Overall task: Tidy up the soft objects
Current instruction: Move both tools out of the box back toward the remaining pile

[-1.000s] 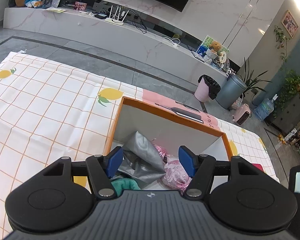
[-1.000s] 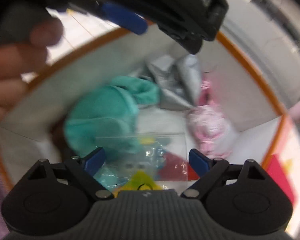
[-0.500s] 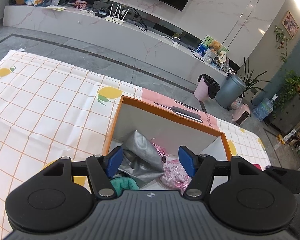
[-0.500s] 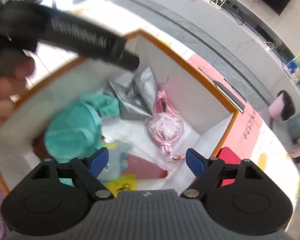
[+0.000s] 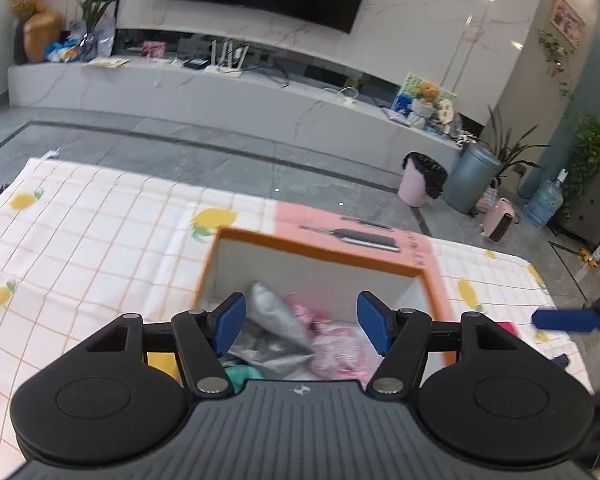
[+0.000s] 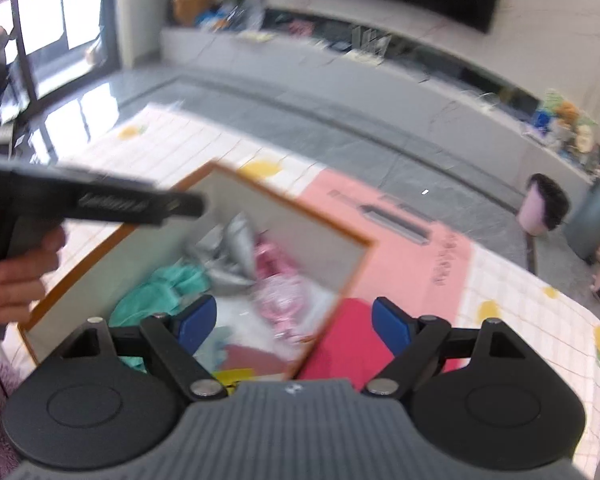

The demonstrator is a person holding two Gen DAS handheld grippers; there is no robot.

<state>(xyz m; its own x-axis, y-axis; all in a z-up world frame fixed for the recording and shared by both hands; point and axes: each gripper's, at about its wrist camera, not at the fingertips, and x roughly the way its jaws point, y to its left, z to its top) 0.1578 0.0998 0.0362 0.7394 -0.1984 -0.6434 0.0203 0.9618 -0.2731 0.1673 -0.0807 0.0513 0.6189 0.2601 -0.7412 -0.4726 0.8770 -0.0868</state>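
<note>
You are holding both grippers spread and empty above an orange-rimmed box of soft things.

Your left gripper is hovering over the silver pouch and pink bundle lying inside. Your right gripper is straddling the box's near corner, teal cloth below it; a pink-red cloth is lying outside, just beside the box.
</note>
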